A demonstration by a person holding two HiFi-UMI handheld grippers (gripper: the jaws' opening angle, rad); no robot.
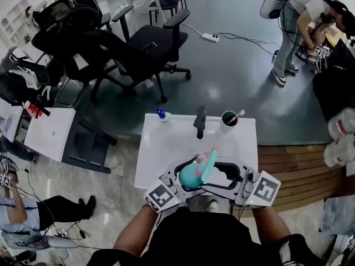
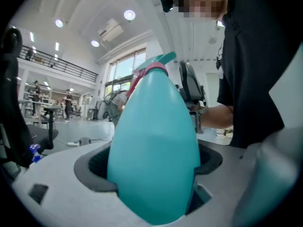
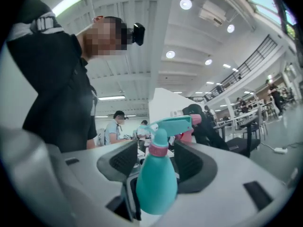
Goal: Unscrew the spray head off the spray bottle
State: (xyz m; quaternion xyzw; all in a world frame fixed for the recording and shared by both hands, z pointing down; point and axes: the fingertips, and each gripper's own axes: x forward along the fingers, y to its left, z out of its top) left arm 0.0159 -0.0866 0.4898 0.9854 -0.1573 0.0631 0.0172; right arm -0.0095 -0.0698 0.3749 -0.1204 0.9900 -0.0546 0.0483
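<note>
- Left gripper view: my left gripper (image 2: 154, 174) clamps the teal spray bottle (image 2: 154, 122) by its body;
- right gripper view: my right gripper (image 3: 157, 161) has jaws apart, either side of the pink collar (image 3: 158, 150), not touching.

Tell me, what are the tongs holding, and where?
The left tongs clamp the teal spray bottle by its wide body. The right tongs stand open around its pink collar, gripping nothing.

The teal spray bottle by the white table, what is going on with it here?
A person works with two hand-held grippers at the white table. The left gripper has its jaws clamped on the body of the spray bottle. The right gripper has its jaws open around the pink collar below the spray head, not pressing it. The head is still on.
</note>
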